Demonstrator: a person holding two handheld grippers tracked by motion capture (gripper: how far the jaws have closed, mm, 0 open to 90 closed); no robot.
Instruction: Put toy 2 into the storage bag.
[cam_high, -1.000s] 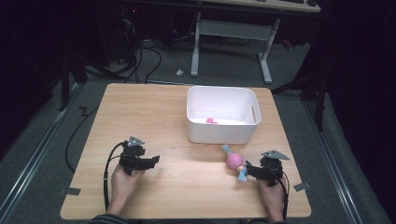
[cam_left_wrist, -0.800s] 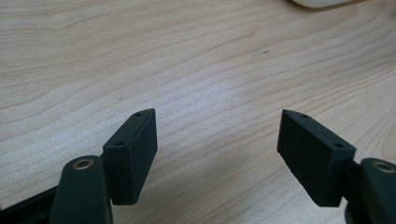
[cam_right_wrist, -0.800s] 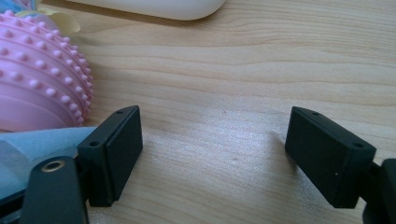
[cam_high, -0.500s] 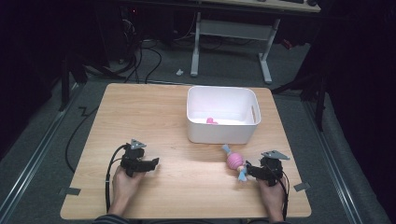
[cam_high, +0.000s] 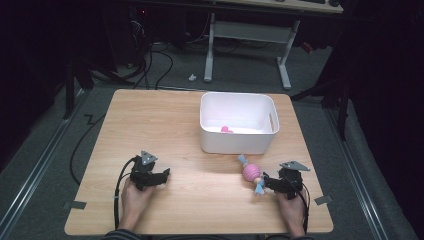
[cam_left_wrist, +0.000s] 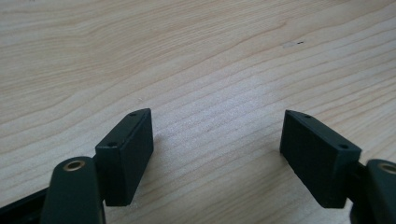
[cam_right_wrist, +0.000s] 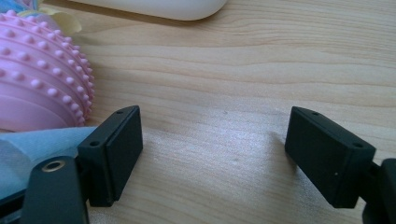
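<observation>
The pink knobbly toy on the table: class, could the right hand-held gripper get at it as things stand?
Probably yes. The pink knobbly toy lies on bare wood just beside the open right hand-held gripper, outside its jaws, with nothing between them; the white tub stands behind.

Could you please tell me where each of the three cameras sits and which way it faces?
High view: above the person's side, looking forward and down on the table; both hands with each hand-held gripper, left, right.
Left gripper view: on the left one, open jaws over bare wood.
Right gripper view: on the right one, open jaws beside the pink toy.
Shared: toy, white bin.
</observation>
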